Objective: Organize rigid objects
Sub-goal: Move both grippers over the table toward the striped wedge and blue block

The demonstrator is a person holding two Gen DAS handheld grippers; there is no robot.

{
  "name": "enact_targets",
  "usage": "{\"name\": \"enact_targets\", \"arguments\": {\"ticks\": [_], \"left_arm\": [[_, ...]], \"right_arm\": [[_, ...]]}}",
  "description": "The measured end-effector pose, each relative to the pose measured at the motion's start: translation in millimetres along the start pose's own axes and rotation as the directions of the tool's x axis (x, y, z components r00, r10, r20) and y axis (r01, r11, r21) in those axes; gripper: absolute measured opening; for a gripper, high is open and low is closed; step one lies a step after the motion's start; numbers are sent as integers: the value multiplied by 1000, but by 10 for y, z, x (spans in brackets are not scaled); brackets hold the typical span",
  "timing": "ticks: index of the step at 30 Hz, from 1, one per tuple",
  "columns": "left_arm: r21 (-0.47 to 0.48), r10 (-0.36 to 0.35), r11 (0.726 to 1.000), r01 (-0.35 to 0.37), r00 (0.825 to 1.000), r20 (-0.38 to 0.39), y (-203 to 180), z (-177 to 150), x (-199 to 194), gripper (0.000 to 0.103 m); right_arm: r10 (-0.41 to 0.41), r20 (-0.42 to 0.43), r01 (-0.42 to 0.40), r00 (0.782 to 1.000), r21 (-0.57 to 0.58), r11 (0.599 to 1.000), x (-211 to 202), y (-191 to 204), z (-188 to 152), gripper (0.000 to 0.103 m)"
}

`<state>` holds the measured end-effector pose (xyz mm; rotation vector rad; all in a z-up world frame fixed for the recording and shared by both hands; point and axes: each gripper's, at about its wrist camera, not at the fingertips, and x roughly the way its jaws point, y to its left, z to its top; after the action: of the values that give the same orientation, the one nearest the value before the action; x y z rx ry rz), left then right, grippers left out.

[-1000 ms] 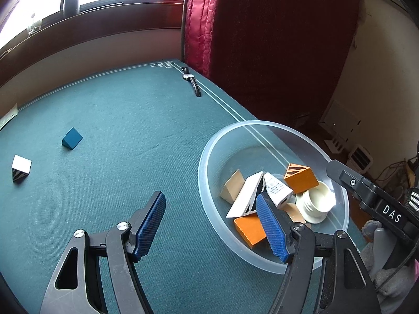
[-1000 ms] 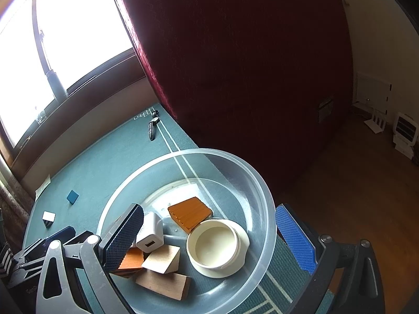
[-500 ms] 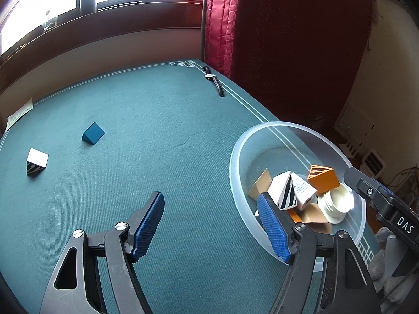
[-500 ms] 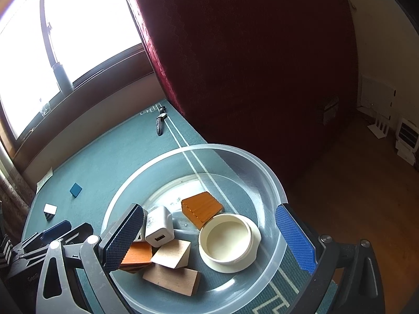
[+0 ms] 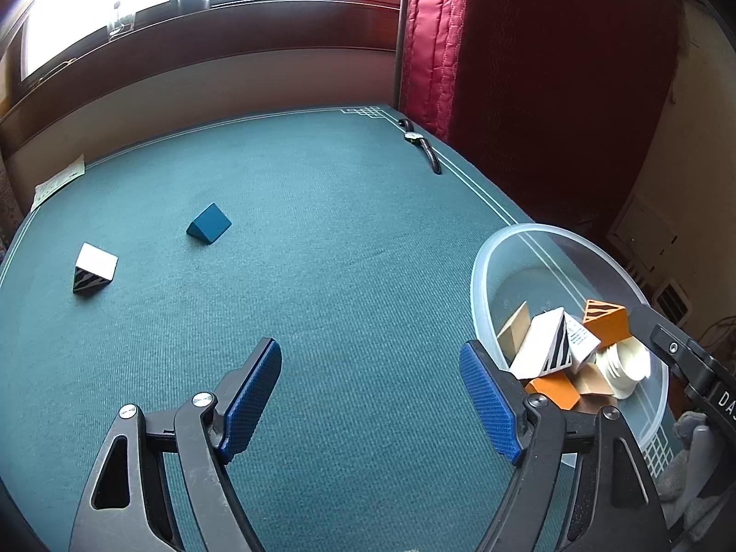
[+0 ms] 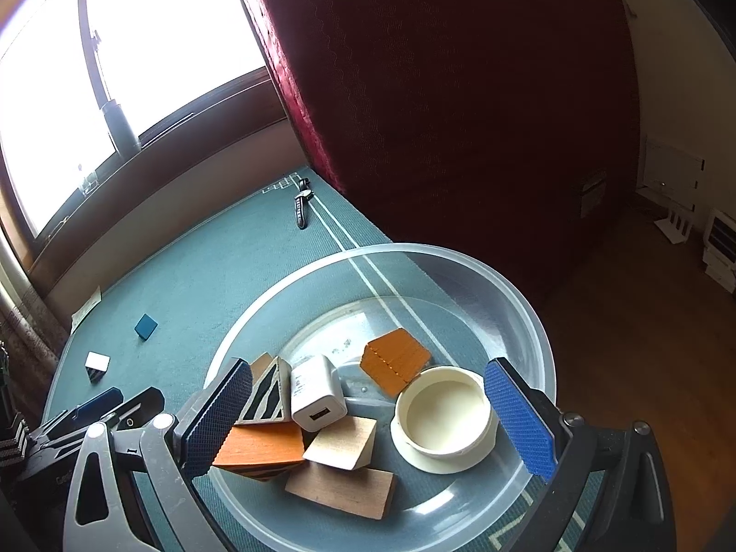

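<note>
A clear plastic bowl (image 6: 520, 303) sits at the green table's right edge and holds several wooden blocks, a white charger (image 6: 317, 391) and a cream round cup (image 6: 444, 414). The bowl also shows in the left wrist view (image 5: 506, 248). My right gripper (image 6: 368, 418) is open and empty, hovering over the bowl. My left gripper (image 5: 372, 395) is open and empty above bare table left of the bowl. A teal wedge block (image 5: 209, 223) and a white block with black stripes (image 5: 94, 267) lie on the table far to the left.
A wristwatch (image 5: 421, 143) lies near the table's far right corner by a red curtain (image 5: 437, 46). A paper slip (image 5: 57, 180) lies at the far left edge. A wall and window sill run along the back. The floor drops off right of the bowl.
My left gripper has swung left, away from the bowl, so the two loose blocks appear nearer. A striped block now lies in the bowl. My right gripper stays open over the bowl.
</note>
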<state>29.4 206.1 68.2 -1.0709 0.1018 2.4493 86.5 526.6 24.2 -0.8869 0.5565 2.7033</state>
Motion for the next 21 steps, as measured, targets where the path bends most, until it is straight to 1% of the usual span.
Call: {"name": "enact_targets", "arguments": {"ticks": [4, 13, 21], "left_arm": [[-28, 15, 1000, -15, 1000, -4, 121, -3, -3, 81], [-84, 47, 995, -48, 999, -4, 431, -22, -39, 82], [-137, 95, 986, -94, 995, -3, 818, -38, -62, 82]], "right_arm": [[16, -6, -16, 1000, -12, 1000, 21, 111, 17, 103], [67, -32, -70, 997, -84, 994, 88, 490, 5, 103], [108, -44, -113, 993, -153, 982, 128, 848, -15, 103]]}}
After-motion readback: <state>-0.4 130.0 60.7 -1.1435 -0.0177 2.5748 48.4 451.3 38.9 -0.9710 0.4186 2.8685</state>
